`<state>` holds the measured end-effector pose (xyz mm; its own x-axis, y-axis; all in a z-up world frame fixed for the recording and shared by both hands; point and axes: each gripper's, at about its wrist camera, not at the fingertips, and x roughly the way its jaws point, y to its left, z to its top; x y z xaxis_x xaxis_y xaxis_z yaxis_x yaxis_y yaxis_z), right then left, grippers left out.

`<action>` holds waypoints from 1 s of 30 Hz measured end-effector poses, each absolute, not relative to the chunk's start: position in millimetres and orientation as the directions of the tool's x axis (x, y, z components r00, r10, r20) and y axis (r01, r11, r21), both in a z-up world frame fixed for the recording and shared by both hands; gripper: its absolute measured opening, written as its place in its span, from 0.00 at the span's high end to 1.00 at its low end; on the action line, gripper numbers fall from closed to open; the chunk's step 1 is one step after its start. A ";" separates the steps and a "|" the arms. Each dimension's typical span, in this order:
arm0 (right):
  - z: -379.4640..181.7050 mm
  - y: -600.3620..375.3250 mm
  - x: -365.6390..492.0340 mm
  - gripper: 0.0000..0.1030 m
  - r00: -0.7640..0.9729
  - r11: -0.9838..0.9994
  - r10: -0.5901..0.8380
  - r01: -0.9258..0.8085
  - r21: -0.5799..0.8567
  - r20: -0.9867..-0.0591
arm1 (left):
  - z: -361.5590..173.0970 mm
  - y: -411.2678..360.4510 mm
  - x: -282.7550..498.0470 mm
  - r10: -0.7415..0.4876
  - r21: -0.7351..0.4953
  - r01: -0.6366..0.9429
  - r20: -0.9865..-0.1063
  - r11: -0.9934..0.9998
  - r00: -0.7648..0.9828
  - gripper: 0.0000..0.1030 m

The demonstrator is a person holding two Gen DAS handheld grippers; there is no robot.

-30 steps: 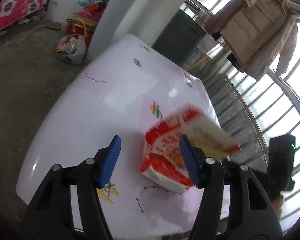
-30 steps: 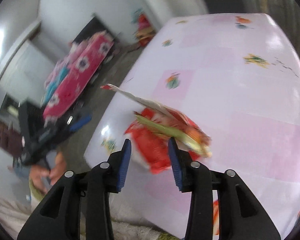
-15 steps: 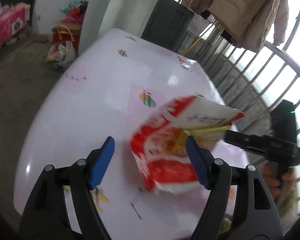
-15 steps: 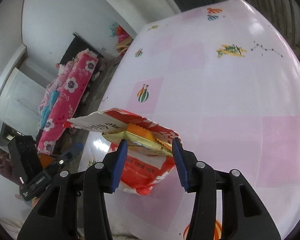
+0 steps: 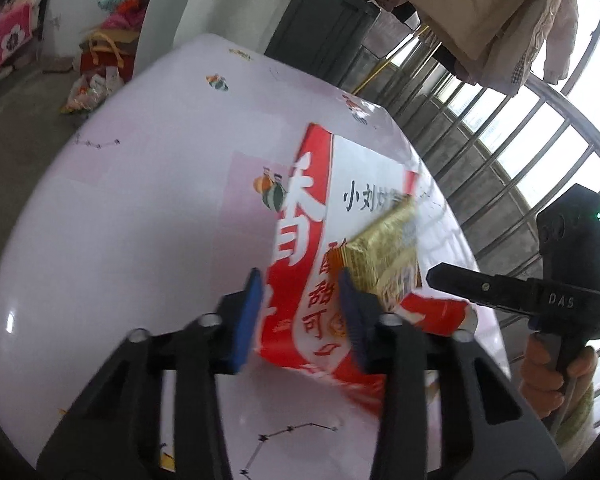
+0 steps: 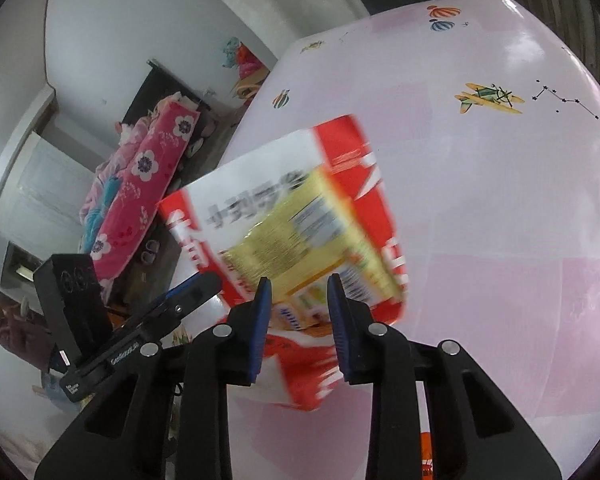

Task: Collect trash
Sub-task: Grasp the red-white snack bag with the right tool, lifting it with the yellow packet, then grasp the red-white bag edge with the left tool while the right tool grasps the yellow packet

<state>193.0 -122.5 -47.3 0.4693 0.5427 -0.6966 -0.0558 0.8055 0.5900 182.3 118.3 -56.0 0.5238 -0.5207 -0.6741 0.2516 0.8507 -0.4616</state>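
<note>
Now much nearer and larger in both views: red-and-white printed plastic bag, tilted up off pink glossy table. Closing lately around it, left gripper; closing around yellow foil packet, right gripper.

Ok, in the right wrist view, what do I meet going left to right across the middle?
Pink floral bedding → left gripper → red-and-white bag with the yellow packet on it → airplane print on the table.
</note>
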 end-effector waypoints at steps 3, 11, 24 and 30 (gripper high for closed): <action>-44.1 -122.8 192.1 0.72 0.473 0.818 0.528 -0.061 0.571 -0.706 | -58.3 116.8 179.6 -0.530 -0.470 0.254 -0.678 0.846 0.510 0.88; -29.5 -94.0 188.3 0.49 0.488 0.905 0.421 -0.169 0.390 -0.764 | -51.0 111.8 168.4 -0.550 -0.494 0.250 -0.680 0.832 0.486 0.95; -69.4 -78.4 201.2 0.40 0.449 0.963 0.267 -0.158 0.219 -0.853 | -56.8 103.7 164.5 -0.570 -0.508 0.264 -0.687 0.820 0.450 0.97; -73.3 -103.0 202.5 0.70 0.459 0.955 0.284 -0.061 0.289 -0.842 | -64.3 106.0 170.2 -0.591 -0.542 0.243 -0.686 0.804 0.425 0.88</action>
<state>202.5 -103.0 -73.3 0.4591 0.2838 -0.8419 -0.0612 0.9555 0.2887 170.2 106.0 -64.3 0.4251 -0.5908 -0.6857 0.2429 0.8043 -0.5424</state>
